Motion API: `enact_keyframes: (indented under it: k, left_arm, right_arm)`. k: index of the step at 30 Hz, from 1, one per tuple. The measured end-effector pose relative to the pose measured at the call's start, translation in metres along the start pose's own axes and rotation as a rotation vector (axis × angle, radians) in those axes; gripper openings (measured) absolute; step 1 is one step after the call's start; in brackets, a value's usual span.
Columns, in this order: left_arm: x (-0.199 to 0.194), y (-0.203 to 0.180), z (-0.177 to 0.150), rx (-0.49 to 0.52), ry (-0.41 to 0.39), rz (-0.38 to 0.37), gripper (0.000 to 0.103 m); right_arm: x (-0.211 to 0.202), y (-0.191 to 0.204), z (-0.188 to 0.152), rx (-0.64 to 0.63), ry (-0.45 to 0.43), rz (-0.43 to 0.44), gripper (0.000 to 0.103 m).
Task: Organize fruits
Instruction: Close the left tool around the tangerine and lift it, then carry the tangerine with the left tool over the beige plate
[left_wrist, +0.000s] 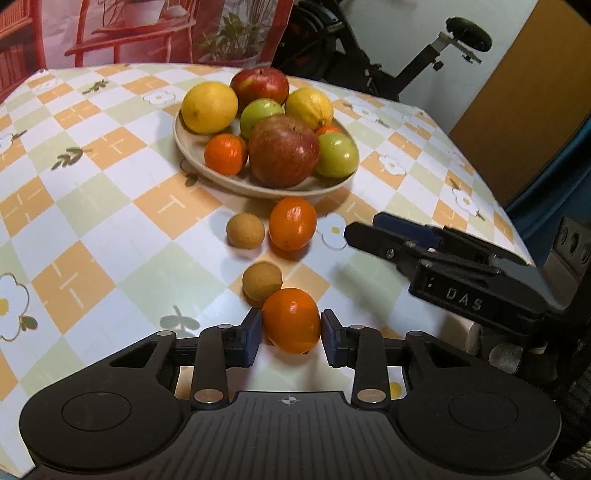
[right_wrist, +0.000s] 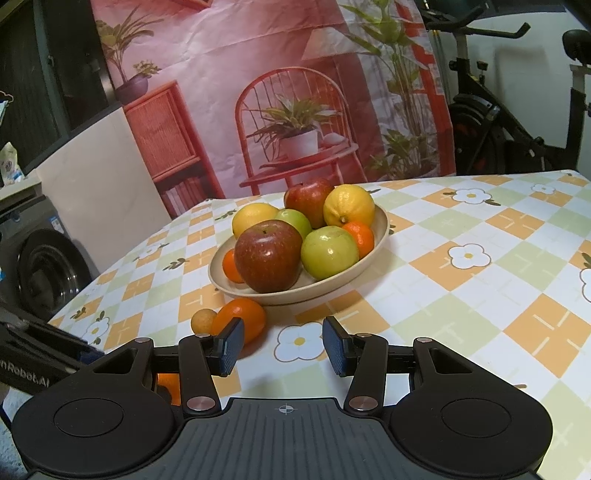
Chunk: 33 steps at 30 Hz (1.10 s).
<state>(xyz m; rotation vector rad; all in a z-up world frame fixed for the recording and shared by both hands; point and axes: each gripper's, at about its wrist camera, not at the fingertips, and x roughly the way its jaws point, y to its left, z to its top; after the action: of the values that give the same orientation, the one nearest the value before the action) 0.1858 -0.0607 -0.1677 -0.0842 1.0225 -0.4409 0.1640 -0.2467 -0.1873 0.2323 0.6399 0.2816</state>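
The step in hand is the pick-up of a loose mandarin from the tabletop. The left gripper has its two blue pads on either side of the fruit and they appear to press on its flanks, so it reads as clamped on the mandarin, which looks to be resting on the checked cloth rather than lifted. Just behind it, touching or nearly so, lies a small brown longan; further back a second mandarin and a second longan sit side by side, just in front of the beige plate. That plate already carries two red apples, two lemons, two green fruits and two small oranges.

The next move, as I judge it, calls for a clean lift straight up — clear of the near longan so it does not roll — then a carry over the plate rim to a free gap, of which few remain.

The left gripper points steeply down at the tabletop from the near side. The right gripper hangs at a shallower angle, well to the right of the loose fruit, its jaws apart with nothing between them — only the flower-print cloth shows in the gap.
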Motion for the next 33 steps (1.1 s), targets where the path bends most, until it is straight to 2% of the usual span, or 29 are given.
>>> enact_keyframes:
  k: [4,12,18,22,27,33]
  left_arm:
    - [-0.009,0.001,0.003,0.006,-0.042,0.013,0.036]
    - [-0.029,0.018,0.011,-0.044,-0.127,0.055,0.036]
    - [-0.040,0.036,0.014,-0.090,-0.179,0.105,0.036]
    - [-0.042,0.045,0.014,-0.116,-0.194,0.122,0.036]
    - [-0.044,0.050,0.013,-0.124,-0.204,0.123,0.036]
    - [-0.040,0.051,0.011,-0.124,-0.200,0.123,0.036]
  right_arm:
    - [0.001,0.004,0.001,-0.021,0.005,0.003,0.044]
    - [0.010,0.020,0.005,-0.092,0.057,0.024,0.044]
    - [0.014,0.043,0.004,-0.158,0.093,0.071,0.043]
    - [0.018,0.055,0.006,-0.208,0.095,0.061,0.043]
    - [0.024,0.044,0.016,-0.144,0.076,0.008,0.043]
    - [0.042,0.046,0.020,-0.177,0.105,0.015,0.043]
